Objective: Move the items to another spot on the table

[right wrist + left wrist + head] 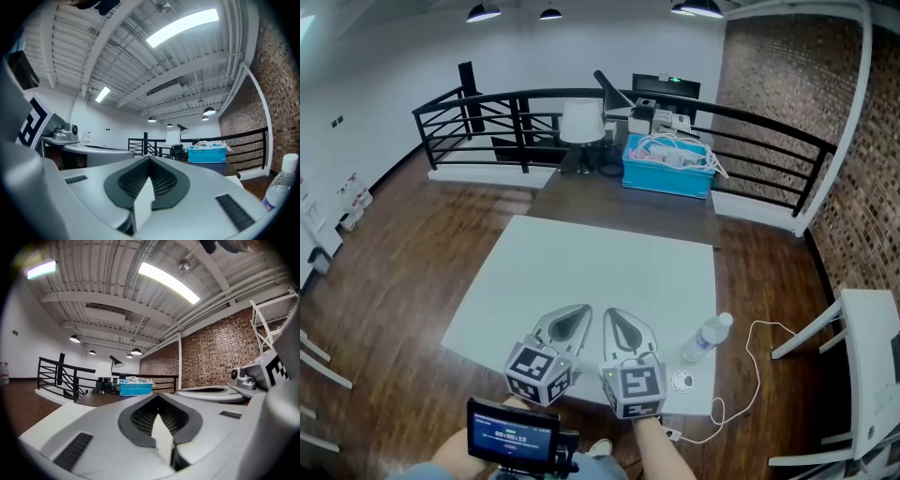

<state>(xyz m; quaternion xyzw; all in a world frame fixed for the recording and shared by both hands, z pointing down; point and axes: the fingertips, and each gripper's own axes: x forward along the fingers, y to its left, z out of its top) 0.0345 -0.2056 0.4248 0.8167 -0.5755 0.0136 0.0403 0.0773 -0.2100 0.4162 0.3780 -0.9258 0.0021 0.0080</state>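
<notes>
White table top point(581, 262) sits on a brown wood floor point(403, 244). Two grey tools are held side by side over the near edge of the table. The left gripper point(585, 310) has its jaws pressed together, and nothing is between them. The right gripper point(608, 313) has its jaws pressed together too, with nothing in them. Both point flat, away from the person.

A clear water bottle point(706, 338) lies on the table near the front right corner. It is just to the right of the right gripper and is not touching it. A small round white thing point(682, 381) lies near the bottle, close to the table edge. I cannot tell what it is. A thin white cord point(752, 361) hangs off that side of the table and loops over the floor.

Farther back is a dark table point(619, 211). On it stand a blue box point(667, 171) full of white wires and a white lamp point(581, 122). A black fence point(487, 117) runs behind them.
</notes>
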